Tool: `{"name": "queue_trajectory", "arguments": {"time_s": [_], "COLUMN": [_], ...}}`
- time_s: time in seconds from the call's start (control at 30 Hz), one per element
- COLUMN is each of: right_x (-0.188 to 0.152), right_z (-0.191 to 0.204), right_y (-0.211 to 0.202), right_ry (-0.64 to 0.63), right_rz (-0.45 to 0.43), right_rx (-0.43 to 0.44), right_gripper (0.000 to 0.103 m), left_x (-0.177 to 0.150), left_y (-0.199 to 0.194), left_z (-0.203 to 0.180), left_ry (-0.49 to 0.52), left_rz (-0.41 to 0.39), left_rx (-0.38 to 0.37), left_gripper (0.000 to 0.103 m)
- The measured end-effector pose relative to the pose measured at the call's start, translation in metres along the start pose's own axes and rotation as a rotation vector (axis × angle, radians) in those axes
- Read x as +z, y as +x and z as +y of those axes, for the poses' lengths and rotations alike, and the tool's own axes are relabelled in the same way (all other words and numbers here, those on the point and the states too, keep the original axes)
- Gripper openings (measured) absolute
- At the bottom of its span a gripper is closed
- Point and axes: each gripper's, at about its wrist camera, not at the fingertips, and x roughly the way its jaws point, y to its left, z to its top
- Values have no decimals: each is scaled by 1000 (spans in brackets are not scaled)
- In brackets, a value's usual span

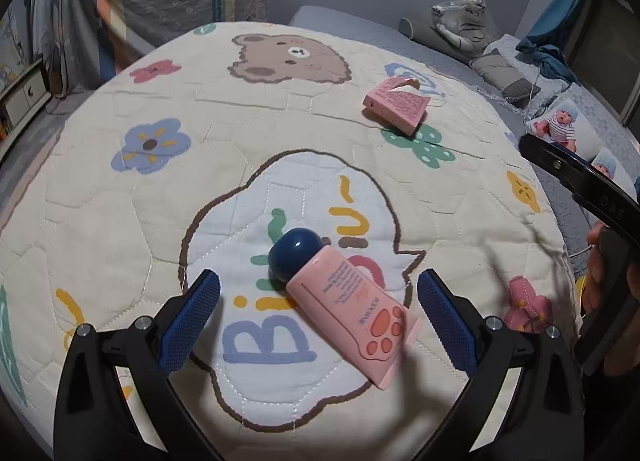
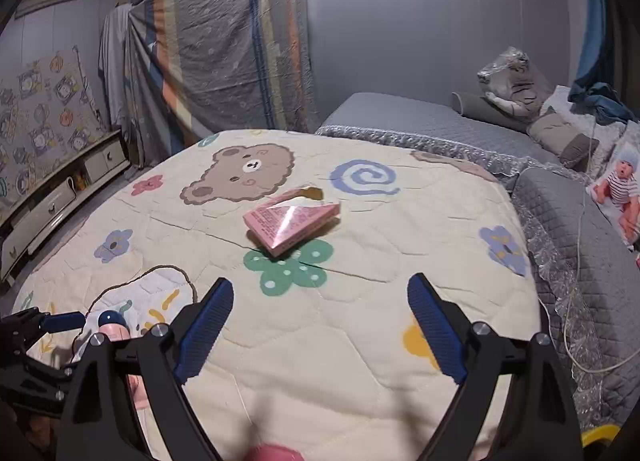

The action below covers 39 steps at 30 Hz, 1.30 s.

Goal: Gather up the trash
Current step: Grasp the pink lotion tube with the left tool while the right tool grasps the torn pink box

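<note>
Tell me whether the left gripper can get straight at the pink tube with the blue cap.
Probably yes. The left gripper stands open with the pink tube lying on the quilt between its fingers, nothing on top of it or in between.

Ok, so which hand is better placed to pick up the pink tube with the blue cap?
Left. The left tongs stand open with the pink tube lying right between their tips. The right tongs, also open, face the torn pink box instead, with the tube off at their left edge.
</note>
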Motion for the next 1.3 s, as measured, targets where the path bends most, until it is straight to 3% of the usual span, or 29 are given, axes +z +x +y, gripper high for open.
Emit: {"name": "queue_trajectory", "arguments": {"time_s": [0.2, 0.5, 0.8, 1.3], "right_x": [13, 22, 26, 60], "right_z": [5, 11, 19, 5], "right_y": [42, 65, 100, 172], "right_ry": [56, 73, 85, 245], "right_rz": [78, 117, 186, 294], "right_rx": [44, 77, 92, 80], "right_gripper": [85, 85, 85, 85], "left_x": [0, -1, -1, 15], "left_y": [7, 8, 16, 40], "left_z": [6, 7, 2, 1], "left_ry": [-33, -53, -42, -19], "left_rz": [23, 33, 45, 51], "left_rx": [-8, -29, -29, -9], "left_gripper": [94, 94, 94, 94]}}
